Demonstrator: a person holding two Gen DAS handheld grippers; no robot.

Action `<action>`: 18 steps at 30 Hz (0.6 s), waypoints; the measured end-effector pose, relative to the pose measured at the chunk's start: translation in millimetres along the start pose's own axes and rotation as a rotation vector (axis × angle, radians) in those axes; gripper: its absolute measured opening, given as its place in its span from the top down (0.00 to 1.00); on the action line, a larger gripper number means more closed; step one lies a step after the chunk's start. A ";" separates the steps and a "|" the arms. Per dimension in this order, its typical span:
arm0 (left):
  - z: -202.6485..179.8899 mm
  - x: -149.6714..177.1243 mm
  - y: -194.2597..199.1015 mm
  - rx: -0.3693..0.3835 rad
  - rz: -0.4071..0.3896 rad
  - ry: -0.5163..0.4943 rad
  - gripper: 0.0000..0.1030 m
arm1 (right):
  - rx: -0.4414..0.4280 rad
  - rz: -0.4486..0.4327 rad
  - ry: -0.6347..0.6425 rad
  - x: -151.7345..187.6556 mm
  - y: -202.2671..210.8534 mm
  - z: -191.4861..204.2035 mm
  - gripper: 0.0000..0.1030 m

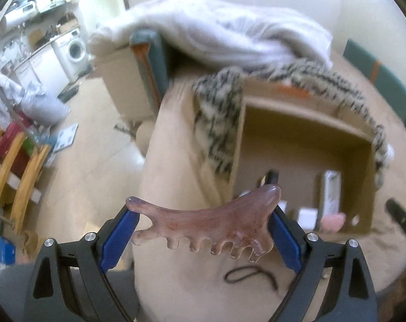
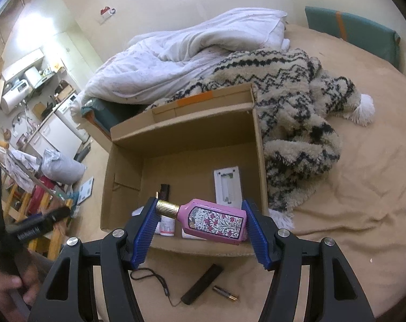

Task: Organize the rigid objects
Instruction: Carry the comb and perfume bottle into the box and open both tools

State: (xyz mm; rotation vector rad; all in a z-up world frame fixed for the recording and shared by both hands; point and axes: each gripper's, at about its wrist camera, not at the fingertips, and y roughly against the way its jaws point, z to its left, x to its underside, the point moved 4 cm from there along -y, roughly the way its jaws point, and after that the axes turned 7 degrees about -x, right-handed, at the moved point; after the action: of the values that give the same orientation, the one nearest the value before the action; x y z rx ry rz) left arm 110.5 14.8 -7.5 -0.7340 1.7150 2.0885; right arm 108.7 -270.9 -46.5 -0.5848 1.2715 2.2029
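1. Left tongs (image 1: pixel 203 228) grip a comb (image 1: pixel 203 224): pinkish, see-through, flat, with a short row of blunt teeth. It spans the blue pads end to end and hangs over the bed, at 7 o'clock of the cardboard box (image 1: pixel 358 145).
2. Comb handling: looks stiff, light and glossy, so probably slippery; hard resin or stone, cannot tell which through the blur. Treat it as chippable. Best hold is across the thick spine, not the teeth.
3. Right tongs (image 2: pixel 200 221) grip a perfume bottle (image 2: pixel 213 221), pink with flower print and a gold cap at 9 o'clock. It lies sideways between the pads above the box's near wall.
4. Bottle handling: likely glass, heavier than the comb, fragile. The flat faces suit the pads; the cap end is a poor hold.
5. Already in the box: a white packet (image 2: pixel 228 187) and a few small items.
6. Surface: the bed (image 2: pixel 350 214) with a tan sheet, soft and uneven. A black stick (image 2: pixel 203 284), a battery (image 2: pixel 225 293) and a cord (image 2: pixel 160 281) lie at 6 o'clock of the box.
7. Room: a patterned blanket (image 2: pixel 291 107) and a white duvet (image 2: pixel 189 51) at 12 to 3 o'clock; a cluttered kitchen area at far 9 o'clock.
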 end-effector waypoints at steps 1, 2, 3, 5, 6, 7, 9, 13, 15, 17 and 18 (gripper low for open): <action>-4.4 -7.1 1.7 0.018 -0.011 0.000 0.10 | -0.001 -0.006 -0.002 -3.1 0.3 -0.9 0.35; -9.3 -11.3 -3.5 0.032 -0.017 -0.004 0.10 | -0.003 -0.009 -0.006 -6.4 -0.2 -2.0 0.35; -14.0 -16.5 -3.4 0.045 -0.024 -0.010 0.10 | -0.004 -0.012 -0.010 -9.4 -0.8 -3.6 0.35; -23.9 -26.2 -5.5 0.069 -0.040 -0.022 0.10 | -0.011 -0.011 -0.027 -14.1 -3.4 -7.4 0.35; -28.6 -29.4 -7.3 0.079 -0.043 -0.030 0.10 | -0.017 -0.007 -0.037 -16.0 -6.1 -9.4 0.35; -34.5 -32.3 -10.4 0.091 -0.044 -0.038 0.10 | -0.018 -0.001 -0.043 -18.0 -9.6 -11.3 0.35; -48.1 -34.1 -21.8 0.108 -0.035 -0.060 0.10 | -0.016 0.017 -0.043 -21.6 -18.2 -13.1 0.35; -78.9 -30.2 -46.7 0.108 0.001 -0.125 0.10 | -0.007 0.068 -0.031 -26.4 -42.0 -14.3 0.35; -91.8 -26.0 -59.0 0.112 0.019 -0.149 0.10 | 0.005 0.093 -0.018 -27.4 -54.2 -13.9 0.35; -101.6 -20.6 -71.7 0.107 0.034 -0.165 0.10 | 0.016 0.114 -0.009 -25.7 -63.3 -14.3 0.35; -104.7 -18.2 -76.5 0.107 0.042 -0.171 0.10 | 0.020 0.125 -0.008 -24.6 -67.1 -14.9 0.35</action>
State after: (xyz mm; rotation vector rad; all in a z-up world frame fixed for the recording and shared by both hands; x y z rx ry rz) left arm 186.4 -69.8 -72.4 -0.4772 1.7455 2.0049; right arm 171.6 -261.3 -82.4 -0.5000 1.3582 2.2882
